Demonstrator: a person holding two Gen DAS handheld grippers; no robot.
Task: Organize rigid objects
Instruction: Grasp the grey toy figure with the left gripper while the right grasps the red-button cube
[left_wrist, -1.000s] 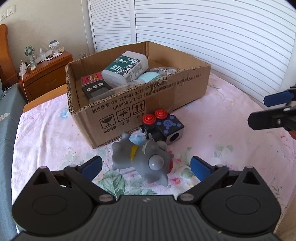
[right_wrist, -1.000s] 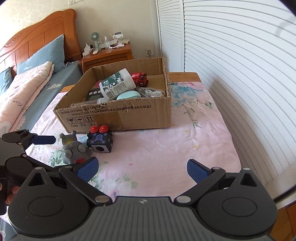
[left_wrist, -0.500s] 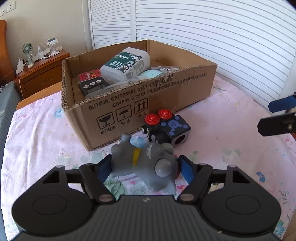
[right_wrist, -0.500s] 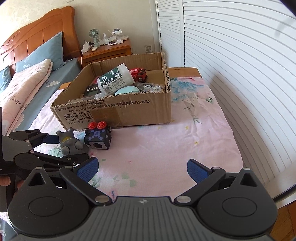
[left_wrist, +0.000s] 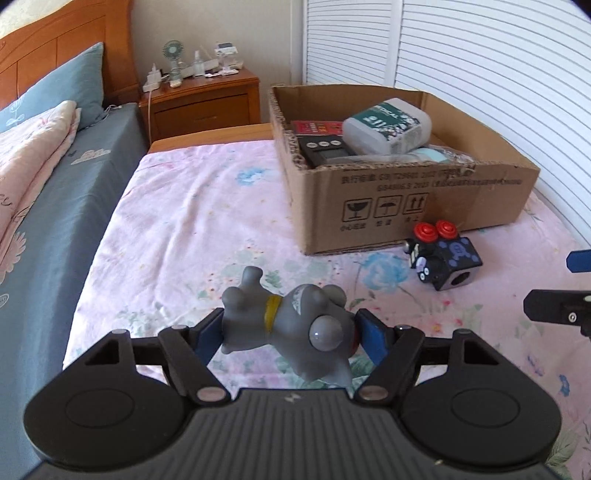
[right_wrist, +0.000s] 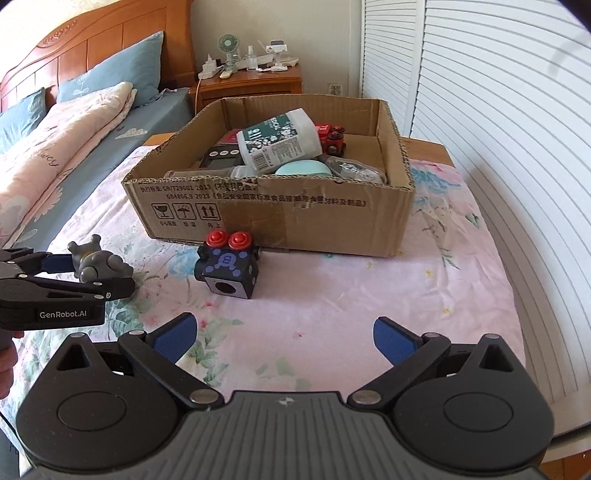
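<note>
My left gripper (left_wrist: 288, 332) is shut on a grey toy figure (left_wrist: 291, 325) with a yellow collar and holds it above the pink floral bedsheet; it also shows at the left of the right wrist view (right_wrist: 92, 264). A black-and-blue cube toy (left_wrist: 445, 260) with two red buttons lies on the sheet in front of the cardboard box (left_wrist: 406, 206), seen too in the right wrist view (right_wrist: 229, 267). My right gripper (right_wrist: 282, 338) is open and empty, low over the sheet, short of the cube. The box (right_wrist: 280, 218) holds several items.
In the box are a white medical bottle (right_wrist: 280, 140), a red toy car (right_wrist: 332, 138), a black device (right_wrist: 221, 157) and a teal lid (right_wrist: 303, 170). A wooden nightstand (left_wrist: 199, 99) stands behind. Grey-blue bedding (left_wrist: 44, 206) lies left. Louvred doors (right_wrist: 498, 110) are right.
My left gripper closed on the grey toy figure, lifted it off the sheet and swung left, away from the box. The right gripper stayed open and moved slightly closer to the cube.
</note>
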